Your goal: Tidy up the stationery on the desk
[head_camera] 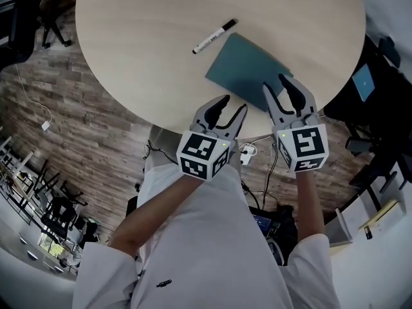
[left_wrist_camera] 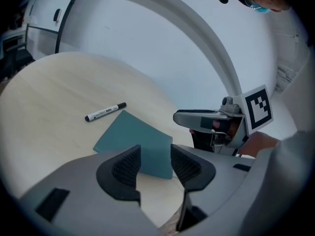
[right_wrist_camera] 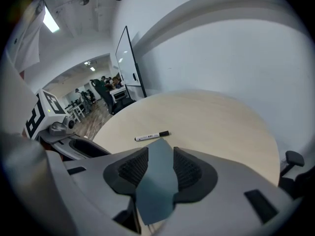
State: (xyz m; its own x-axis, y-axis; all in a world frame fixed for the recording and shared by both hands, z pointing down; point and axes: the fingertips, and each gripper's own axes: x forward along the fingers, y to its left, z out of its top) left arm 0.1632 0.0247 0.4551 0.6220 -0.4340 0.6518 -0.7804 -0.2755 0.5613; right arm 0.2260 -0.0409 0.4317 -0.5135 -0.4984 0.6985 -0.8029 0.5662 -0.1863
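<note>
A black-capped white marker (head_camera: 214, 36) lies on the round pale wooden table (head_camera: 148, 18). Just right of it is a flat teal notebook (head_camera: 248, 68), near the table's front edge. My right gripper (head_camera: 275, 82) is open and hovers over the notebook's near right corner; in the right gripper view the notebook (right_wrist_camera: 158, 154) shows between the pads, with the marker (right_wrist_camera: 152, 135) beyond. My left gripper (head_camera: 233, 105) is open and empty at the table's edge, just short of the notebook (left_wrist_camera: 133, 137). The left gripper view also shows the marker (left_wrist_camera: 105, 111) and the right gripper (left_wrist_camera: 206, 119).
Wood-plank floor and loose cables (head_camera: 248, 152) lie below the table's front edge. Dark chairs stand at the left (head_camera: 51, 28) and right (head_camera: 376, 76). A whiteboard (right_wrist_camera: 129, 63) and people stand far off across the room.
</note>
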